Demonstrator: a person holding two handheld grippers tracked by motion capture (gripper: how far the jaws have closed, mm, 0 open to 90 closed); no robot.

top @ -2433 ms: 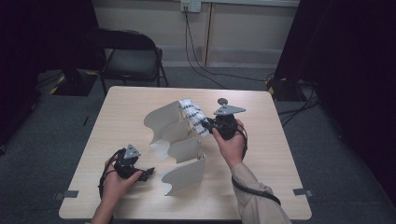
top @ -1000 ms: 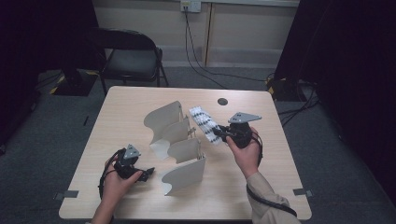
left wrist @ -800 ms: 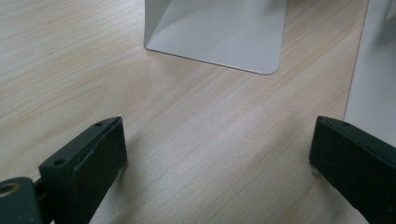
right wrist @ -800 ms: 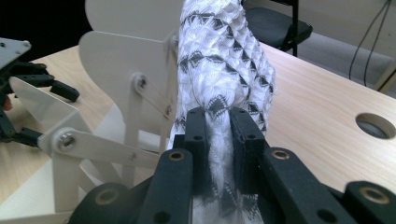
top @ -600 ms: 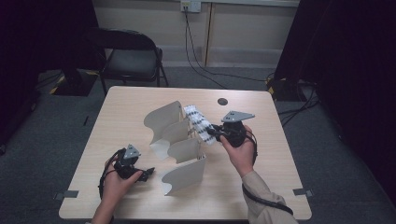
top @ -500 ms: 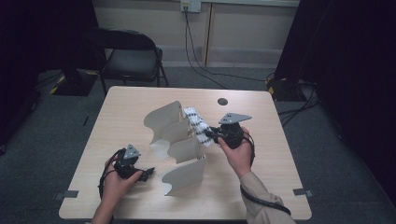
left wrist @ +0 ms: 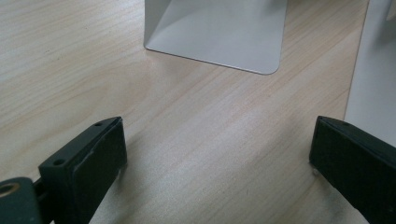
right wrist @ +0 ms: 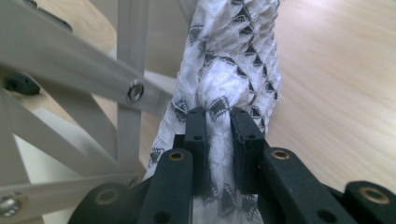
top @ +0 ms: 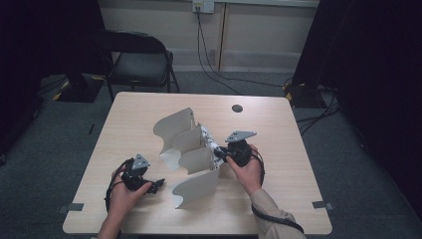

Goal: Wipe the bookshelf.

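Note:
A white folding rack (top: 186, 149) with several curved panels stands in the middle of the light wood table (top: 278, 124). My right gripper (top: 219, 155) is shut on a white cloth with small black triangles (top: 211, 145), held against the rack's right side. In the right gripper view the cloth (right wrist: 233, 60) bunches between the black jaws of my right gripper (right wrist: 218, 122), next to the rack's grey bars (right wrist: 93, 79). My left gripper (top: 158, 184) rests at the table's front left. In the left gripper view its jaws stand wide open over bare wood, facing a rack panel (left wrist: 219, 32).
A small dark disc (top: 237, 108) lies on the table's far side. A black chair (top: 139, 55) stands behind the table. Cables run along the floor at the back and right. Tape marks (top: 69, 207) sit on the carpet by the front corners.
My right gripper has come down and leftward with the cloth, bringing it against the rack's right side. The left gripper has stayed where it was.

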